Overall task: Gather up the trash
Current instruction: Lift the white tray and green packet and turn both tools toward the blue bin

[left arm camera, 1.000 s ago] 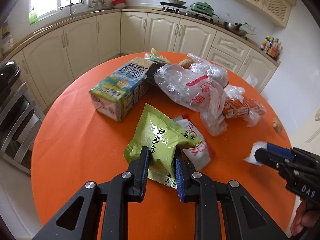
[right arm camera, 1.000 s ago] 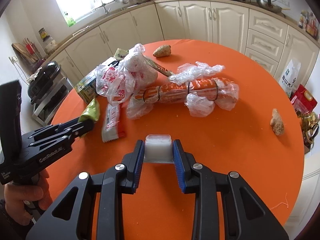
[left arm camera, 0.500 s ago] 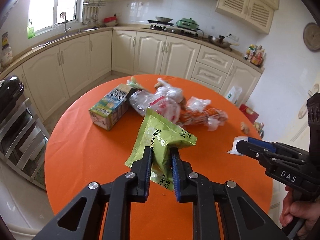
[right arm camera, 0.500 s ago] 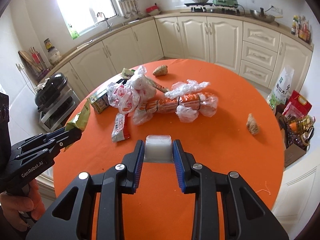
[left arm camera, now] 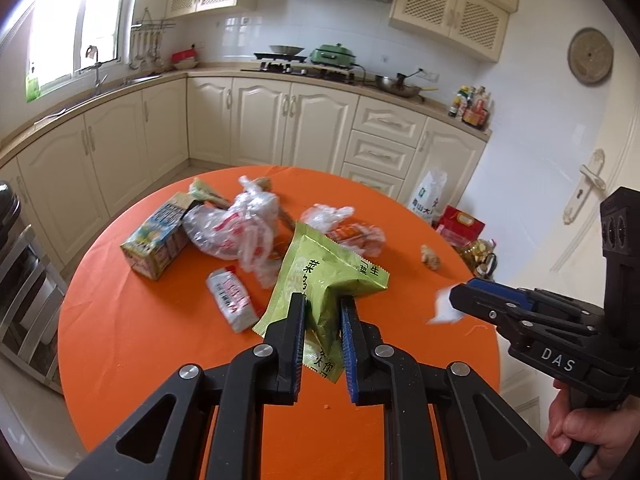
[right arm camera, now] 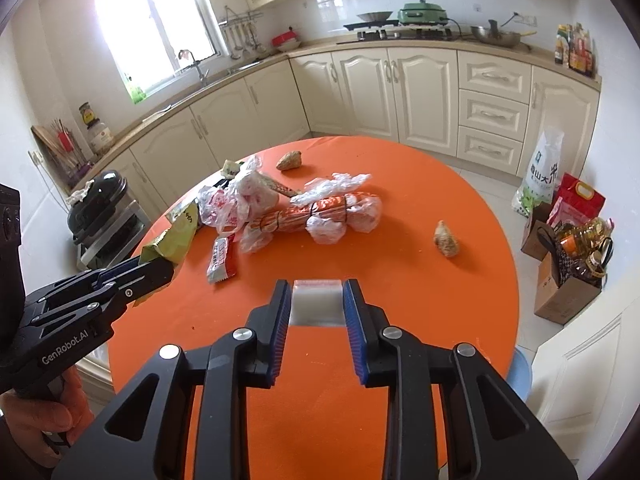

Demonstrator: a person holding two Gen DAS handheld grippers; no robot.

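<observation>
Holding green snack packet in left gripper | right gripper clamping white wrapper | carton, plastic bags, small red-white packet left on orange table

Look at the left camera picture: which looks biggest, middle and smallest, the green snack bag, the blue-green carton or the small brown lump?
1. Green snack bag, though it is closest to the camera, held in the left gripper.
2. Blue-green carton.
3. Small brown lump.
</observation>
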